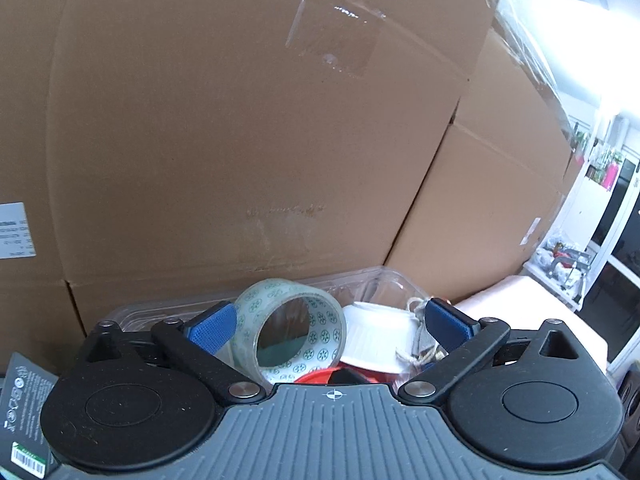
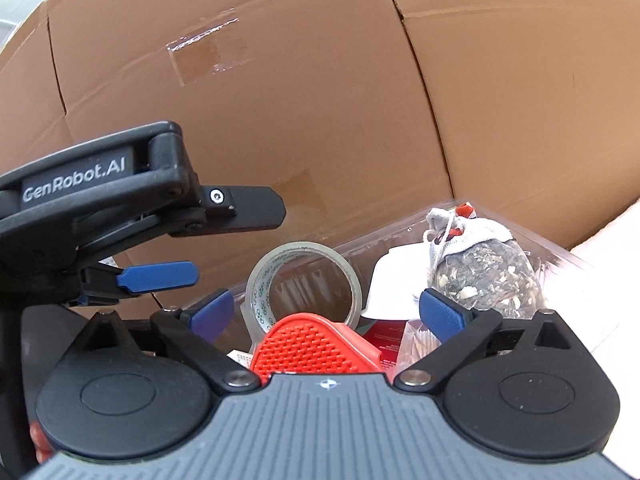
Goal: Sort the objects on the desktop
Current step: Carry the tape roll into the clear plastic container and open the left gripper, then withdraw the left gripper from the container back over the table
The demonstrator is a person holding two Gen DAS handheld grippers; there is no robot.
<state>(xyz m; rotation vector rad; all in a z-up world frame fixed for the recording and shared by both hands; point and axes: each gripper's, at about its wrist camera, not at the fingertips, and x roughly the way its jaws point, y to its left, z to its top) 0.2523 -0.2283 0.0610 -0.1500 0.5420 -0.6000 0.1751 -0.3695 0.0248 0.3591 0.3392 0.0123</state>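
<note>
A clear plastic bin (image 1: 384, 276) holds a roll of clear tape with green print (image 1: 296, 332), a white ribbed cup (image 1: 376, 336), a red item (image 1: 316, 376) and a string-tied pouch (image 1: 420, 320). My left gripper (image 1: 328, 324) is open above them, holding nothing. In the right wrist view the bin (image 2: 500, 216) shows the tape roll (image 2: 300, 280), a red bumpy silicone piece (image 2: 312, 348), the white cup (image 2: 392, 280) and a mesh bag of dried bits (image 2: 484, 272). My right gripper (image 2: 324, 312) is open and empty. The left gripper (image 2: 168, 248) hovers at its left.
Large cardboard boxes (image 1: 240, 120) stand right behind the bin, also in the right wrist view (image 2: 320, 100). A black package with a barcode (image 1: 24, 412) lies at lower left. A pale pink surface (image 1: 520, 304) extends right. Shelves and a dark window (image 1: 608, 240) are far right.
</note>
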